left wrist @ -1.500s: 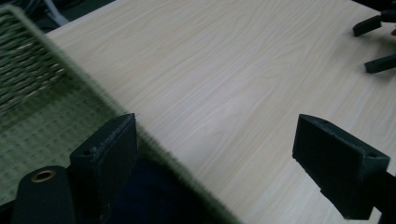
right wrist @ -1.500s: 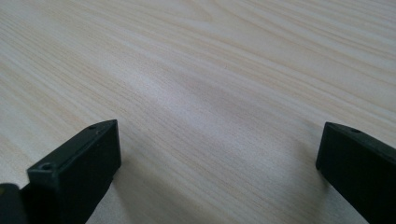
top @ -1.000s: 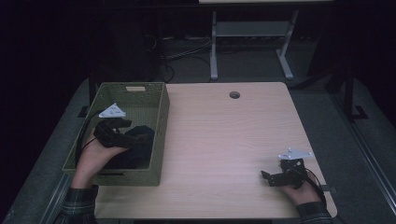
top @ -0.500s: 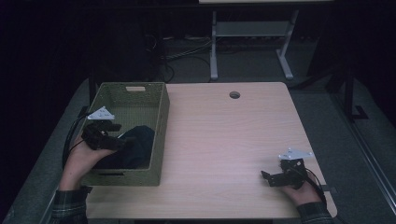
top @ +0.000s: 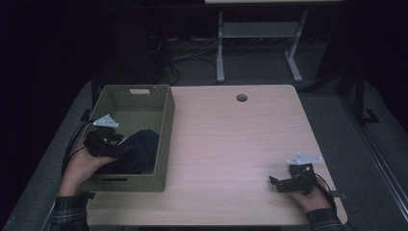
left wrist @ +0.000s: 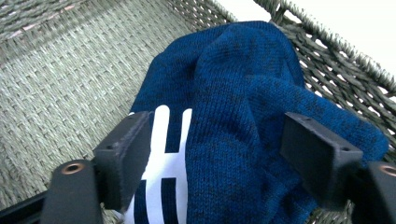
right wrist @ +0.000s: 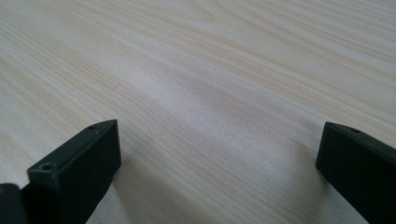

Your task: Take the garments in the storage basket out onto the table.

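The woven basket (top: 166, 139) is taken as the landmark; in the high view it is seen on the left part of the counter (top: 240, 149). The blue knitted garment (top: 142, 151) is seen as a dark heap inside the basket, against its near wall. White lettering and the knit texture are resolved in the left gripper view (left wrist: 243, 107). The left tool (top: 113, 147) is held inside the basket; its jaws have just been closing, and the garment is bracketed between them, without pad pressure confirmed. The right tool (top: 276, 183) is held well apart from the basket, near the counter's near right corner. In the right gripper view its jaws are spread over bare wood.
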Motion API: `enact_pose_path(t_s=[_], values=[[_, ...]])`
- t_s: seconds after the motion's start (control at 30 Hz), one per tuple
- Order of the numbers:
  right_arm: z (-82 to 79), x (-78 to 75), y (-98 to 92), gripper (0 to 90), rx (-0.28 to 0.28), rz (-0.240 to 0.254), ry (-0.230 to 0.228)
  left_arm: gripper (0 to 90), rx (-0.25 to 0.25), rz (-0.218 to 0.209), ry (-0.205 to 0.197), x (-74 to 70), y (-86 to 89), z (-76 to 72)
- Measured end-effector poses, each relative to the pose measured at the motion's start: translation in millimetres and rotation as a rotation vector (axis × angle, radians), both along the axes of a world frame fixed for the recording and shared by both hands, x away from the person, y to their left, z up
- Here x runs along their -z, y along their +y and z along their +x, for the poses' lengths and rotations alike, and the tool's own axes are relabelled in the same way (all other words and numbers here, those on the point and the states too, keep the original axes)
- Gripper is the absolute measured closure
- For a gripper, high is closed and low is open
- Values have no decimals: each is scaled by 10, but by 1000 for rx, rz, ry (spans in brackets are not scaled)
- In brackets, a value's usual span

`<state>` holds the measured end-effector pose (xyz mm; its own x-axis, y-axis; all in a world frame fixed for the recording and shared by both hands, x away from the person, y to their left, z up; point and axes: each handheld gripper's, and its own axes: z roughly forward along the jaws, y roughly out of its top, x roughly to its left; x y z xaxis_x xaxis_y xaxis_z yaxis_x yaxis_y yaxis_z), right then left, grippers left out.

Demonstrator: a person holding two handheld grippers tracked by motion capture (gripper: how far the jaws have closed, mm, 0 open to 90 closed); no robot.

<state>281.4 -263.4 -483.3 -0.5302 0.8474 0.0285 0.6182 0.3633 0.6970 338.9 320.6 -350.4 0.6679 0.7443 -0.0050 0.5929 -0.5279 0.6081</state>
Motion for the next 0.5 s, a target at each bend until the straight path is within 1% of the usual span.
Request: enact_pose_path(t_s=[0.07, 0.1, 0.17, 0.27, 0.3, 0.33, 0.37, 0.43, 0.47, 0.5], values=[[0, 0, 0, 0, 0, 0, 0, 285, 3, 4, 3, 7, -1, -1], [1, 0, 0, 0, 0, 0, -1, 315, 7, 9, 7, 12, 0, 1], [0, 0, 0, 0, 0, 0, 0, 328, 11, 15, 15, 26, 4, 4], [0, 0, 0, 0, 0, 0, 0, 406, 14, 21, 30, 44, 10, 9], [0, 0, 0, 0, 0, 0, 0, 406, 21, 22, 35, 49, 13, 12], [0, 0, 0, 0, 0, 0, 0, 442, 22, 16, 42, 56, 11, 11], [0, 0, 0, 0, 0, 0, 0, 500, 29, 11, 48, 63, 9, 11], [0, 0, 0, 0, 0, 0, 0, 551, 34, 8, 52, 64, 9, 13], [0, 0, 0, 0, 0, 0, 0, 551, 36, 7, 55, 64, 9, 13], [0, 0, 0, 0, 0, 0, 0, 586, 43, 2, 61, 64, 9, 13]])
